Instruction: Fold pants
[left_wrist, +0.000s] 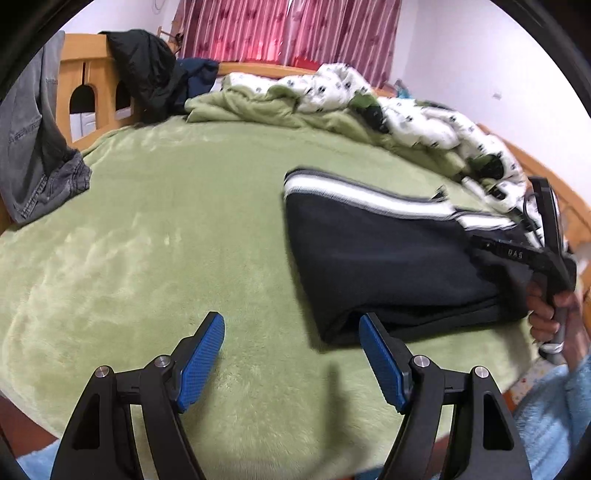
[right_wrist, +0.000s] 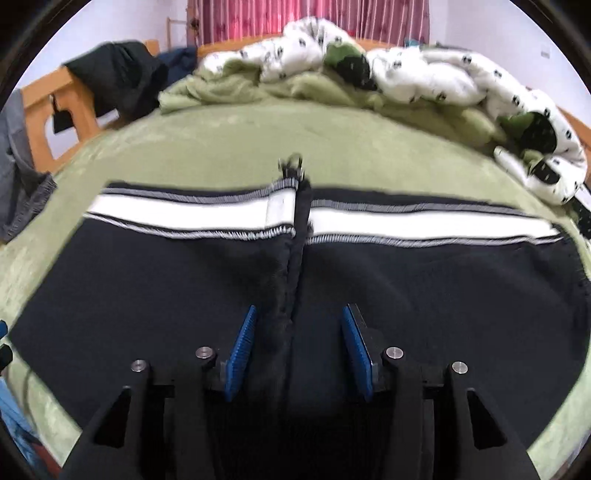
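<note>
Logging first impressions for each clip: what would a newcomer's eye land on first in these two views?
Most striking are the dark pants with a bold white side stripe, lying folded on the green fleece blanket that covers the bed. The right gripper hangs low over them, its blue pads apart on either side of a raised fabric ridge; the left gripper is open over bare blanket. Behind, a rumpled white patterned quilt lies in front of pink curtains.

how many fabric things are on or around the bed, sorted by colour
Black or navy: 3, the pants, a black jacket and a navy garment
Grey: 1, the jeans
Green: 1, the blanket
White patterned: 1, the quilt
Total: 6
</note>
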